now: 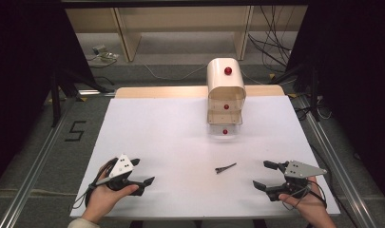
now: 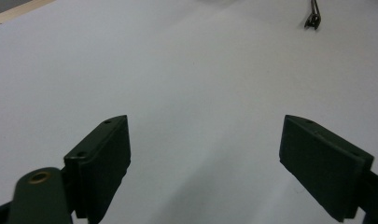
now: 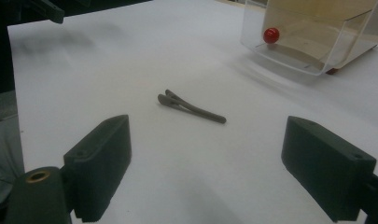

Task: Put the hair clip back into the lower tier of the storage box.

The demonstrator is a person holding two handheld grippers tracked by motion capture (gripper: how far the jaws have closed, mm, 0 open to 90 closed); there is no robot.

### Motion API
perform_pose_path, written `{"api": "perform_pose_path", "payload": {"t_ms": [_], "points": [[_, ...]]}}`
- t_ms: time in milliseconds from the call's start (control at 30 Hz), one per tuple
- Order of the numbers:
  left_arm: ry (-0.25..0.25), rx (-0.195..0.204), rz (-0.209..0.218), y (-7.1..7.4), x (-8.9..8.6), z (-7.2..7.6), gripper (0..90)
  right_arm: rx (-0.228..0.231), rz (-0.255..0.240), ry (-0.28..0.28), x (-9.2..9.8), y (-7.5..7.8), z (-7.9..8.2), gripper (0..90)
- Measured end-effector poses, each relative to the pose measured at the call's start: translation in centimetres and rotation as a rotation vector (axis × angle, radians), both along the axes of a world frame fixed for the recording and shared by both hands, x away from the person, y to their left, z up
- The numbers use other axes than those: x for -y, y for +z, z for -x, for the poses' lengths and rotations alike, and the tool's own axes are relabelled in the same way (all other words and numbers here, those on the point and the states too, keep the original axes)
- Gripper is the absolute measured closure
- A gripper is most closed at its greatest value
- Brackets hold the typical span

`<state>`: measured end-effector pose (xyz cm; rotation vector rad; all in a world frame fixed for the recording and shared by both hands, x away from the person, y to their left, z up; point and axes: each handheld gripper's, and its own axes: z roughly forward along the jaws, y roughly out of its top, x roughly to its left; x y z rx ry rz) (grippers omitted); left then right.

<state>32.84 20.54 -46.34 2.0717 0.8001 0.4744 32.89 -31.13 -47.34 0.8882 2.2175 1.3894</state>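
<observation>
Both grippers (image 1: 141, 172) (image 1: 262, 175) wide open, empty; thin hair clip (image 1: 226, 167) lies flat on table (image 1: 171, 137) — jaws may skid over it

- You are working at a white table (image 1: 161, 137) spreading ahead of the right gripper (image 1: 265, 175), its wooden far edge (image 1: 157, 91) showing beyond.
- Grey carpet floor (image 1: 47, 156) is lying to both sides, a "5" mark (image 1: 75, 130) out past the left gripper (image 1: 141, 172).
- Pale wooden shelving (image 1: 180, 28) is standing far ahead.
- Cables (image 1: 271, 42) are trailing ahead to the right.
- Dark curtains (image 1: 19, 71) are flanking you.
</observation>
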Motion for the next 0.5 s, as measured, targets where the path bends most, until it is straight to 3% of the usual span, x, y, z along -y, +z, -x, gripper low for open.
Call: {"api": "perform_pose_path", "payload": {"t_ms": [233,500], "points": [[-0.010,0.005,-0.015,-0.1,0.1,0.0,16.5,-0.001,0.013,0.022,-0.4,0.1,-0.3,16.6],[0.000,0.003,-0.004,-0.1,0.1,-0.1,16.7,-0.005,0.039,0.052,-1.4,0.4,-0.9,17.9]]}}
